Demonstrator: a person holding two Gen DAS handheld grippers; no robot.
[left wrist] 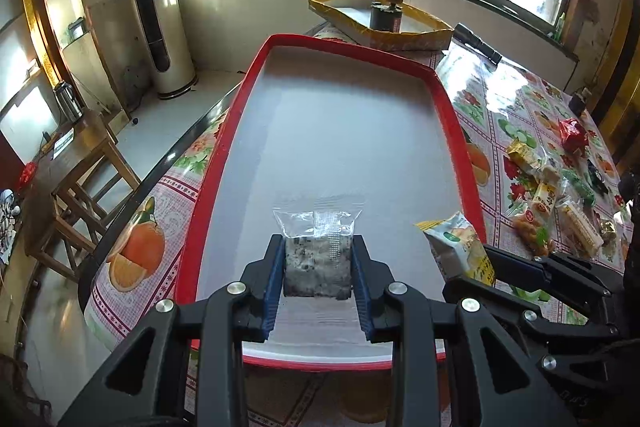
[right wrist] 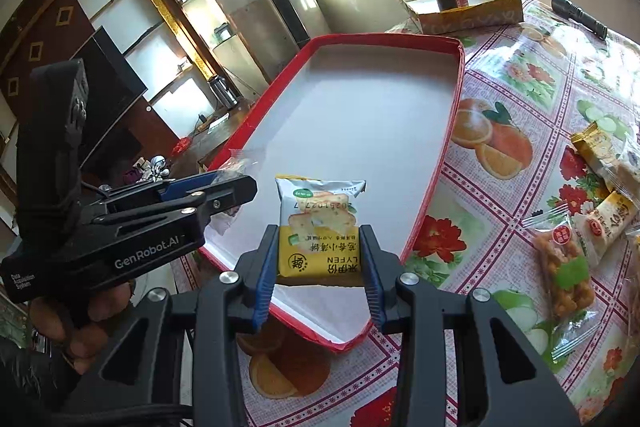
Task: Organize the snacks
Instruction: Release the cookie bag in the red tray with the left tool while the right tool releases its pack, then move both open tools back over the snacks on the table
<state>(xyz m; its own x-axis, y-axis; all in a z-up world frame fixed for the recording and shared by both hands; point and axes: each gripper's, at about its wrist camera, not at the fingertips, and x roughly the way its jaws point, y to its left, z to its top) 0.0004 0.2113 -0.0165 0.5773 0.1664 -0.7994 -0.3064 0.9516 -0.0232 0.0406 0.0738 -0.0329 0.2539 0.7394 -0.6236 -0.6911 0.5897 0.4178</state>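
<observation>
My left gripper (left wrist: 318, 247) is shut on a clear-wrapped grey speckled snack (left wrist: 318, 259) and holds it over the near end of the red-rimmed tray (left wrist: 256, 75). My right gripper (right wrist: 320, 239) is shut on a yellow-and-white cracker packet (right wrist: 320, 223) over the same tray (right wrist: 456, 115), near its front right corner. The right gripper and its packet (left wrist: 460, 247) show at the right of the left wrist view. The left gripper (right wrist: 236, 187) shows at the left of the right wrist view.
Several loose snack packets (left wrist: 552, 199) lie on the fruit-pattern tablecloth right of the tray, also in the right wrist view (right wrist: 568, 267). A yellow box (left wrist: 400, 35) holding a dark can stands behind the tray. A black flashlight (left wrist: 478, 43) lies at the back right.
</observation>
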